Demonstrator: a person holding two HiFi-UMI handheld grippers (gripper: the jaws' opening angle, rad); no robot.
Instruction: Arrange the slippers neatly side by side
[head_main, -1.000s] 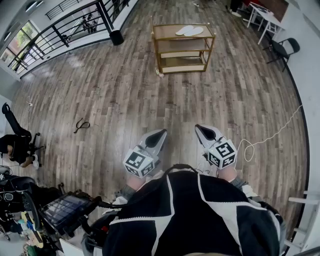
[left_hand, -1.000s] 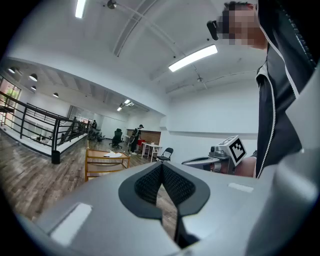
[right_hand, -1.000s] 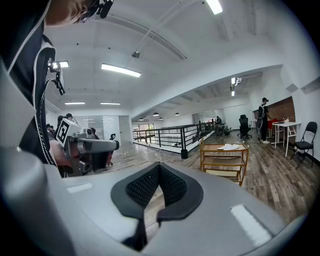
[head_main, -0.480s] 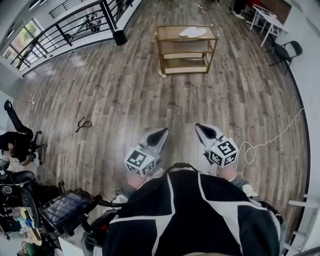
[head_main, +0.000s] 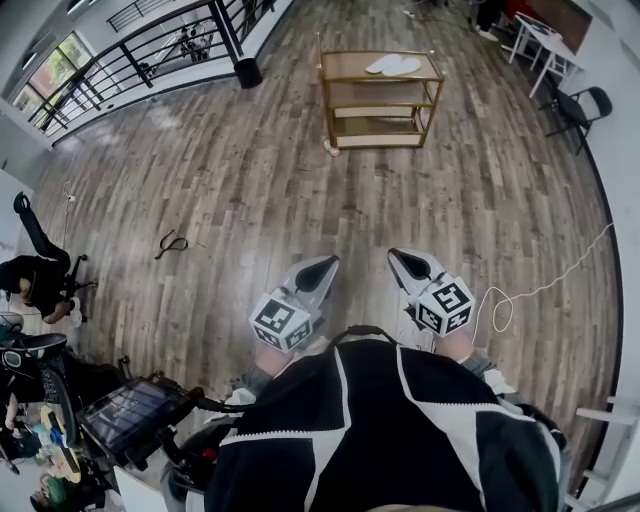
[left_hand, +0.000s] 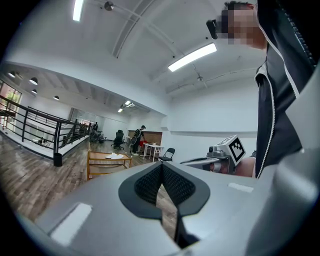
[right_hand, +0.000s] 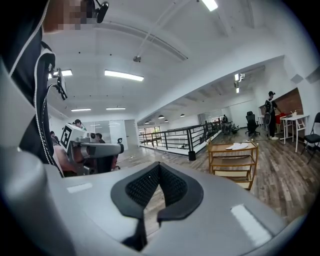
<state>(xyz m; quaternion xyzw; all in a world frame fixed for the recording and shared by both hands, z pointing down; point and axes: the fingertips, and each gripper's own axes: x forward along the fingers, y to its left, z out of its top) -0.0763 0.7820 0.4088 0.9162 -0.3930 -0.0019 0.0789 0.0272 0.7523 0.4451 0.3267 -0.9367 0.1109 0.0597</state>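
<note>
Nothing much has moved since a second ago: only the shelf cart has drifted right in the head view. The slippers lie on its top shelf, well apart from the left tongs and right tongs — both closed, empty, probably just carried for the approach.

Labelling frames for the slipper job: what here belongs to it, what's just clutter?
Job: slippers, shelf, left gripper, right gripper, both shut and empty.
Clutter: cable, chair, bin, strap.
</note>
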